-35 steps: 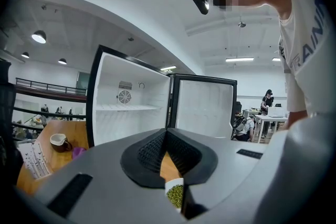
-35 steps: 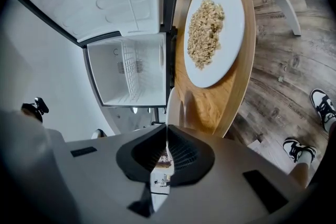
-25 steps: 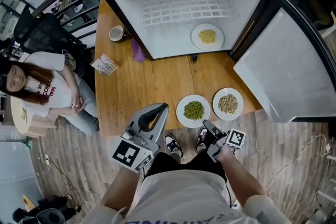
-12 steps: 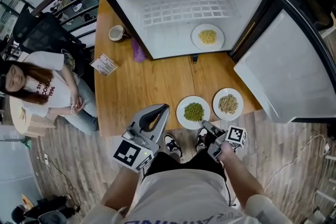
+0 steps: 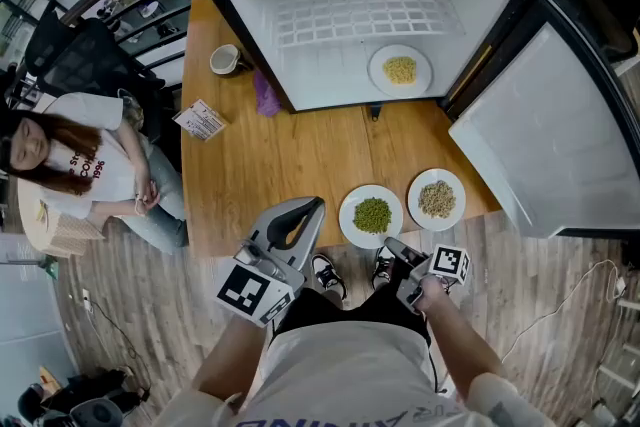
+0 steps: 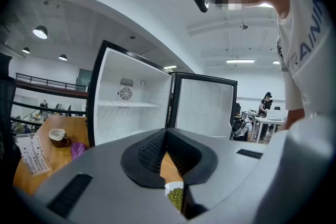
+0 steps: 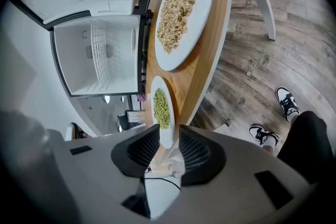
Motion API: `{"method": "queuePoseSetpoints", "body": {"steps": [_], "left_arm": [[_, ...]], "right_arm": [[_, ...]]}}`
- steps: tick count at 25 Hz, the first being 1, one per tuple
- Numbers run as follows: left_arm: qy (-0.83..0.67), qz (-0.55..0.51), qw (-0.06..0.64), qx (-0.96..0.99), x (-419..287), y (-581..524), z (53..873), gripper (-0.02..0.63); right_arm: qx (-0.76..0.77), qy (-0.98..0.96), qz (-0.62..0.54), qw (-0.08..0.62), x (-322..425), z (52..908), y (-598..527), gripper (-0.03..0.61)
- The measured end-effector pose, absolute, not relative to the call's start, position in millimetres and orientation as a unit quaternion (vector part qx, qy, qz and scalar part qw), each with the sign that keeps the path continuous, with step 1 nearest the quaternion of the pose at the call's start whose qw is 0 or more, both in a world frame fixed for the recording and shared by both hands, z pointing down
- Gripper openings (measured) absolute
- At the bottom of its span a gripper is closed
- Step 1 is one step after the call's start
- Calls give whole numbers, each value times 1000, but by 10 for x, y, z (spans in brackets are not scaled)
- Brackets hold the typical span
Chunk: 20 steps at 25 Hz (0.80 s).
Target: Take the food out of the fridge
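Inside the open fridge (image 5: 330,35) a white plate of yellow food (image 5: 400,70) rests on the floor of the cabinet. Two more plates stand on the wooden table (image 5: 290,155) near its front edge: green beans (image 5: 371,215) and tan grains (image 5: 437,198). My right gripper (image 5: 392,243) sits at the near rim of the green-bean plate (image 7: 161,107). Its jaws have just been opening; the rim lies between the pads without being pressed. The tan plate (image 7: 181,13) lies beyond. My left gripper (image 5: 308,207) hovers left of the green plate, jaws shut and empty (image 6: 166,134).
The fridge door (image 5: 540,135) swings out to the right. A mug (image 5: 225,60), a purple object (image 5: 265,95) and a printed card (image 5: 203,121) lie on the table's left part. A seated person (image 5: 90,165) is at the left. My shoes (image 5: 330,277) stand below the table edge.
My right gripper has tilted and sunk slightly at the green plate's near rim. The left gripper and all three plates have kept their places.
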<state>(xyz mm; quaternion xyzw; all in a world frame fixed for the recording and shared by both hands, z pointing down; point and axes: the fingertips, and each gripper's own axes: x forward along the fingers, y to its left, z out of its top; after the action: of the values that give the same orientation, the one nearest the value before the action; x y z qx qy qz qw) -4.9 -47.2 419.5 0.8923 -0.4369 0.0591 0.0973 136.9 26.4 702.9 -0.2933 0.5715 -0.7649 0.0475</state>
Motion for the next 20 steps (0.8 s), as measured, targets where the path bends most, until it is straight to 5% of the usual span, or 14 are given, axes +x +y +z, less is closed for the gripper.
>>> {"method": "queuePoseSetpoints", "body": {"steps": [5,10,20], "left_arm": [[-438,58,99,892,-51,-474,4197,8],[-440,50,99,891,-57,-484,4148,8],[-447,32,85,890,-96,-497,3948,8]], "right_arm": [[-282,603,-745,21,1432,6779,329,104],[-300,689,-660,20,1408,6160,24,21],[-327,828,-451,68,1255,4862,-629,20]]}}
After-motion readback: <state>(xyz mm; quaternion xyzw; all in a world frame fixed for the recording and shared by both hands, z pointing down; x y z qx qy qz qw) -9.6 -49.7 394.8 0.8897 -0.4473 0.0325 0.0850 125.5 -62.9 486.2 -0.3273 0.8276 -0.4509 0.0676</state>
